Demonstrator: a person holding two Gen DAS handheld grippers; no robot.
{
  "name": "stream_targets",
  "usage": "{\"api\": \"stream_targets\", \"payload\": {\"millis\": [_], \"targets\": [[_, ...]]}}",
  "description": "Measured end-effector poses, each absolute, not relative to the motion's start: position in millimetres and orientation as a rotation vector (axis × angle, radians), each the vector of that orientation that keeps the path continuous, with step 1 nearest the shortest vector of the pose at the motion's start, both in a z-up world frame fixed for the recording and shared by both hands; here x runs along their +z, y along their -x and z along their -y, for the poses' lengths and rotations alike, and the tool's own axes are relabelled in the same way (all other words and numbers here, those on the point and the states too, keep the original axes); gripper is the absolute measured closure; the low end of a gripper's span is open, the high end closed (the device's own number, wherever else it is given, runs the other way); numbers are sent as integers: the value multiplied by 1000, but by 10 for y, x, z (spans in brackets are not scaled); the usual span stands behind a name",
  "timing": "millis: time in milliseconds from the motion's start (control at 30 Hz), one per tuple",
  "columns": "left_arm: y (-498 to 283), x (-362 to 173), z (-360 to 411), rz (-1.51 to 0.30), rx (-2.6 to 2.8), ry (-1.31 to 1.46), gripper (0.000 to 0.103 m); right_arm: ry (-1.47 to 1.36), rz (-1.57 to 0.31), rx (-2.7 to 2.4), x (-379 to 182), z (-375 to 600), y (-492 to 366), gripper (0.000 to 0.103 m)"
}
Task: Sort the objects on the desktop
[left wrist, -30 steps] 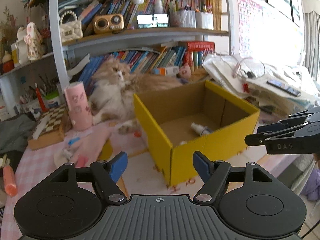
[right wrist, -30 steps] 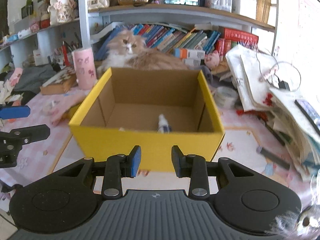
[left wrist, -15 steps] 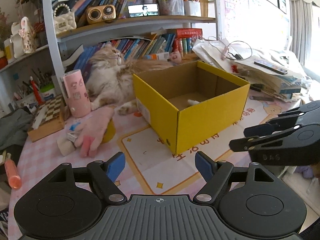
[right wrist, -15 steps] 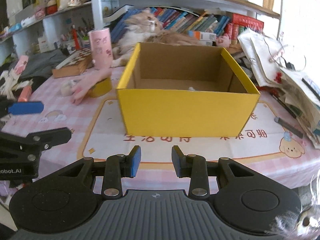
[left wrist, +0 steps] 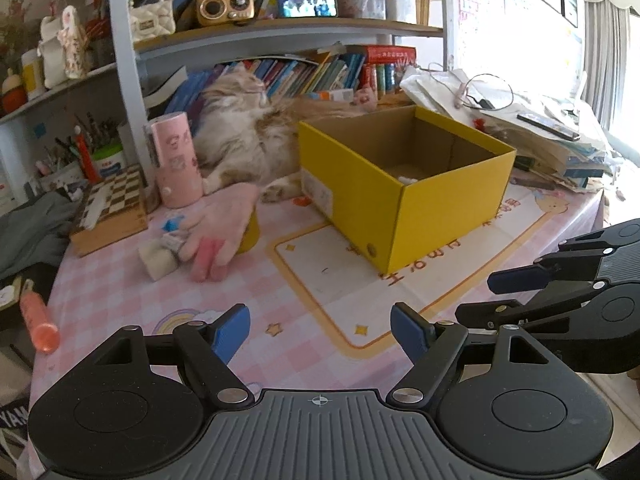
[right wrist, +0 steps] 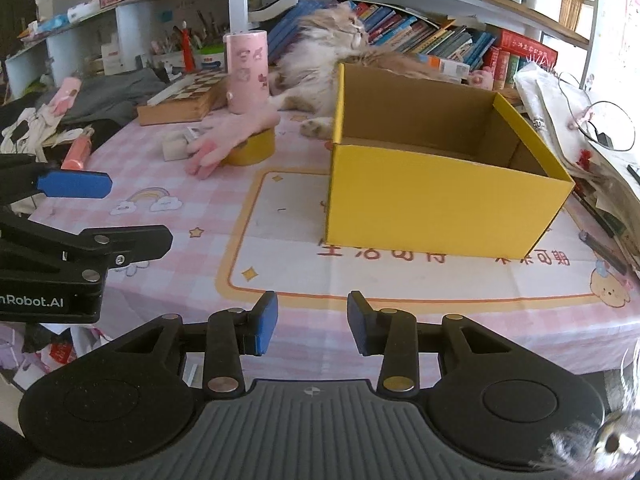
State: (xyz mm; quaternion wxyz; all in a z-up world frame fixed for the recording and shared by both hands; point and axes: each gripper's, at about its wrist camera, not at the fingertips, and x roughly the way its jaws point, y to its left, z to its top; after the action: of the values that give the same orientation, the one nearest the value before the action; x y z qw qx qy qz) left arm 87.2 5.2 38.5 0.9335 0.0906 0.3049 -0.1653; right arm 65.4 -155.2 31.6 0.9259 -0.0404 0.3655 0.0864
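Pink checked cloth is covering the table, and cluttered bookshelves are seen behind it. Nothing is being held by either tool: the left gripper is being kept wide open over bare cloth, while the jaws of the right gripper are being opened from a narrow gap, with only air between them. Both are being held near the table's front edge, well apart from the loose objects. Beyond them one yellow box is standing open; a small white item is lying on its floor, so a start is judged to have been made. Most of the sorting is judged to be left. Still lying out at the box's left are being counted one pink glove, draped over one yellow tape roll, one white block touching the glove, one pink cup, one chessboard and one orange tube near the table's edge. One cat is lying behind the box.
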Motion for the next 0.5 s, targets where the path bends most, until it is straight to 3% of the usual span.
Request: {"api": "stream_targets", "payload": {"millis": [500], "targets": [[-752, 345, -439, -652, -300, -157, 23, 122, -766, 215, 280, 1123, -600, 66]]}}
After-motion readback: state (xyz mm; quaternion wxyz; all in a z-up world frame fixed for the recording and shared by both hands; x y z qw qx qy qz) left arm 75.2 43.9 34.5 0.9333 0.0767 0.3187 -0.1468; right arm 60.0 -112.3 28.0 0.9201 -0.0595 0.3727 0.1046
